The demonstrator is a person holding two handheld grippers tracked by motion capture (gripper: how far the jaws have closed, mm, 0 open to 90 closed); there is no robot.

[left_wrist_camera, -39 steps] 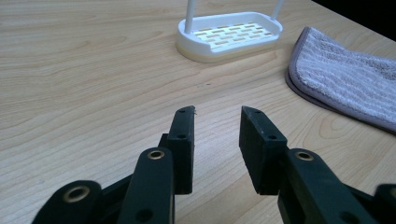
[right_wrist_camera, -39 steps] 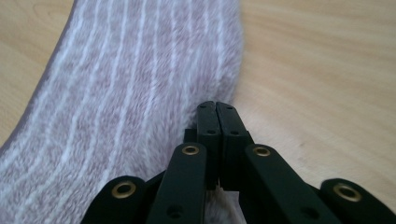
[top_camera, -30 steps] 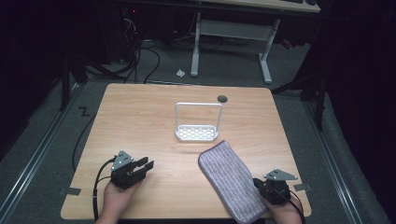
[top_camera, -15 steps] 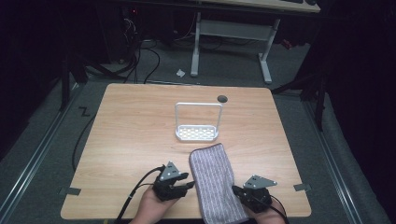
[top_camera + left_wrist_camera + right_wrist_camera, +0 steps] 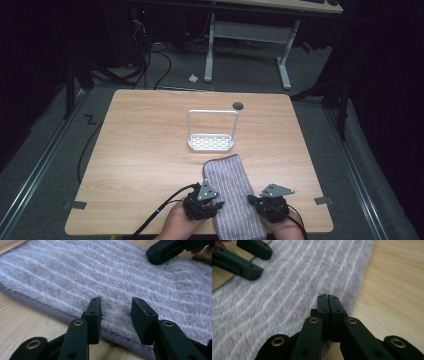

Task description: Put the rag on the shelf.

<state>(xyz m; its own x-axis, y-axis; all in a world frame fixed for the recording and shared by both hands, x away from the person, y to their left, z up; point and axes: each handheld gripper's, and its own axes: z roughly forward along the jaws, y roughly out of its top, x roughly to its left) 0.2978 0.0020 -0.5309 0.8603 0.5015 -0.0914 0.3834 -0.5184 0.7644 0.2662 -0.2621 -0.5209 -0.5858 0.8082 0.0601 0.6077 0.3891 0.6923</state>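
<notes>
A purple towel with pale stripes (image 5: 227, 192) lies flat near the table's front edge. My left gripper (image 5: 218, 205) is at its left hem. In the left gripper view the left gripper (image 5: 116, 308) has its jaws apart astride the towel (image 5: 100, 272). They have just been closing, with the hem's pile between them and the pads not pressing. My right gripper (image 5: 252, 200) is at the right hem. In the right gripper view the right gripper (image 5: 327, 298) is shut, with the towel (image 5: 287, 290) pinched at its edge.
A white wire rack (image 5: 212, 130) stands upright mid-table, just beyond the towel's far end. A small dark round spot (image 5: 238, 105) sits behind it. Bare wood of the table (image 5: 140, 150) spreads to the left. Cables trail off the front edge.
My left hand has come from the table's left across to the towel's left hem. The towel and the right hand have shifted left, and the towel lies straighter.
</notes>
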